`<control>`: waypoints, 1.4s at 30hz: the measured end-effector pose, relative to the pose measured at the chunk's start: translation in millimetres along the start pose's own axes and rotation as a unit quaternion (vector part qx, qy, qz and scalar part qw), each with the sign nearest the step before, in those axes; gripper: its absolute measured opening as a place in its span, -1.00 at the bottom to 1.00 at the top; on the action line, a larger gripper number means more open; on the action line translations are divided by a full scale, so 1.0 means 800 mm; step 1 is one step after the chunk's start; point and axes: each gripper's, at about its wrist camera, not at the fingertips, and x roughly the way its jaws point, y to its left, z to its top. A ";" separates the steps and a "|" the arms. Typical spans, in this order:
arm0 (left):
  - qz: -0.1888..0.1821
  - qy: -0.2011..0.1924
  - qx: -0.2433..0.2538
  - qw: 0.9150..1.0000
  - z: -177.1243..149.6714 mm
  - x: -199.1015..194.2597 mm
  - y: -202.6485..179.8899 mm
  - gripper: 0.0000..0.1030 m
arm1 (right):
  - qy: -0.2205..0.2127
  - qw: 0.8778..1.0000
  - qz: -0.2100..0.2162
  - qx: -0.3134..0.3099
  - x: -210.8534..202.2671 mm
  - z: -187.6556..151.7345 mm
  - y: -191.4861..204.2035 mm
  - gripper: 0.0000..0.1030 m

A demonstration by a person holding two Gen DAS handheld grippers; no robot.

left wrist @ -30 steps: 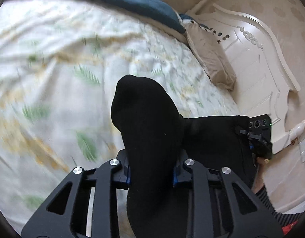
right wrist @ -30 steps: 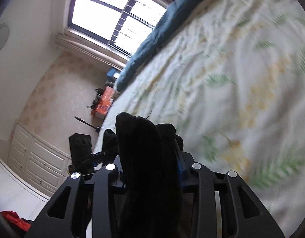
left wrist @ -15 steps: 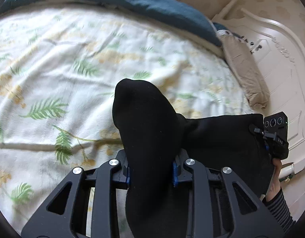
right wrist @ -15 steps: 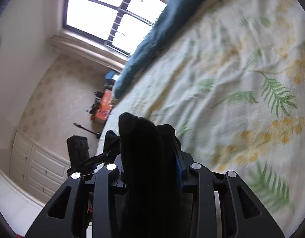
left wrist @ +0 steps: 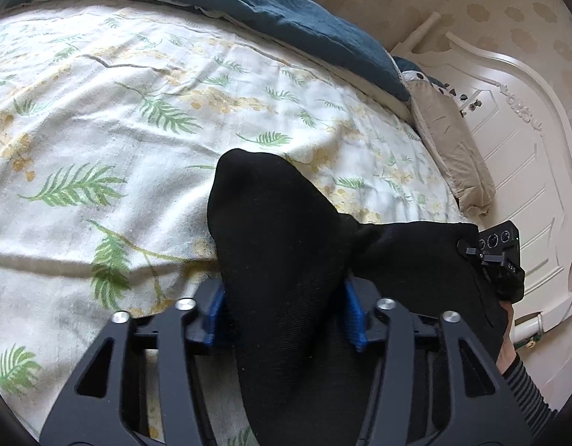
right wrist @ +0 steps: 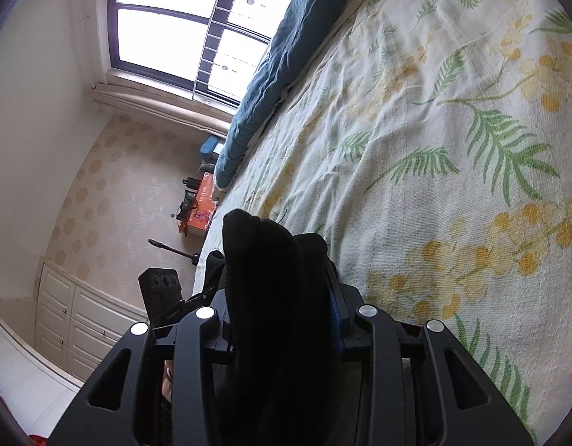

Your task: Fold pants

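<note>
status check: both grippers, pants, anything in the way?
Left hand-held gripper just opening, black pants between pads. Right hand-held gripper opening slightly, pants bunched inside. Bedspread ahead unobstructed.

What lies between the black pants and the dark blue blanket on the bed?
Only the leaf-printed bedsheet, bare between black pants and dark blue blanket; the left wrist view shows it.

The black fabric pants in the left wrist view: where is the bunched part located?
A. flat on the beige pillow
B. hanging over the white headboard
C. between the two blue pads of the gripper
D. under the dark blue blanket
C: the black fabric pants rise between the blue pads of the left gripper, over the floral bed sheet.
</note>
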 end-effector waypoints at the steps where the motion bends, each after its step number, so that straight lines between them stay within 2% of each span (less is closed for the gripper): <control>1: 0.000 -0.001 0.000 1.000 -0.002 -0.003 -0.001 0.22 | -0.001 1.000 0.000 0.002 -0.007 -0.003 0.000 -0.15; 3: -0.004 0.001 -0.006 1.000 -0.008 -0.013 -0.002 0.35 | -0.006 1.000 -0.004 0.009 -0.019 -0.009 0.004 -0.05; 5: -0.017 0.002 -0.015 1.000 -0.021 -0.027 -0.003 0.41 | -0.016 1.000 0.000 0.014 -0.035 -0.019 0.007 0.18; 7: -0.034 0.002 -0.031 0.999 -0.038 -0.043 -0.002 0.50 | -0.027 0.999 0.007 0.018 -0.059 -0.039 0.013 0.31; 12: -0.058 0.001 -0.061 0.996 -0.098 -0.078 -0.004 0.54 | -0.050 0.998 -0.023 0.025 -0.114 -0.106 0.021 0.41; 14: -0.060 -0.001 -0.072 0.996 -0.119 -0.089 -0.007 0.55 | -0.054 0.998 -0.018 0.037 -0.123 -0.128 0.022 0.42; 19: -0.085 0.000 -0.107 0.991 -0.146 -0.105 -0.013 0.66 | -0.039 0.998 -0.012 0.046 -0.111 -0.152 0.033 0.48; 25: -0.087 -0.004 -0.123 0.989 -0.148 -0.092 -0.027 0.72 | -0.036 0.998 -0.031 0.047 -0.073 -0.145 0.042 0.49; 26: -0.095 -0.006 -0.126 0.987 -0.149 -0.090 -0.030 0.69 | -0.036 0.998 -0.037 0.045 -0.070 -0.145 0.043 0.47; 27: -0.095 -0.004 -0.125 0.988 -0.148 -0.087 -0.033 0.39 | -0.036 0.997 -0.051 0.044 -0.068 -0.145 0.045 0.41; 28: -0.084 0.002 -0.126 0.988 -0.149 -0.082 -0.035 0.22 | -0.033 0.996 -0.066 0.044 -0.067 -0.145 0.044 0.07; 29: -0.075 0.012 -0.128 0.989 -0.149 -0.076 -0.035 0.09 | -0.031 0.996 -0.068 0.049 -0.066 -0.146 0.040 -0.09; 30: -0.074 0.013 -0.131 0.989 -0.150 -0.074 -0.033 -0.07 | -0.032 0.996 -0.064 0.053 -0.067 -0.147 0.037 -0.18; 32: -0.084 0.011 -0.135 0.987 -0.149 -0.078 -0.032 -0.23 | -0.035 0.996 -0.053 0.057 -0.073 -0.151 0.036 -0.28; 37: -0.074 0.010 -0.117 0.990 -0.151 -0.093 -0.042 -0.31 | -0.043 0.996 -0.047 0.055 -0.083 -0.163 0.049 -0.32; 42: -0.079 0.011 -0.118 0.990 -0.163 -0.111 -0.048 -0.32 | -0.040 0.997 -0.041 0.050 -0.094 -0.184 0.064 -0.33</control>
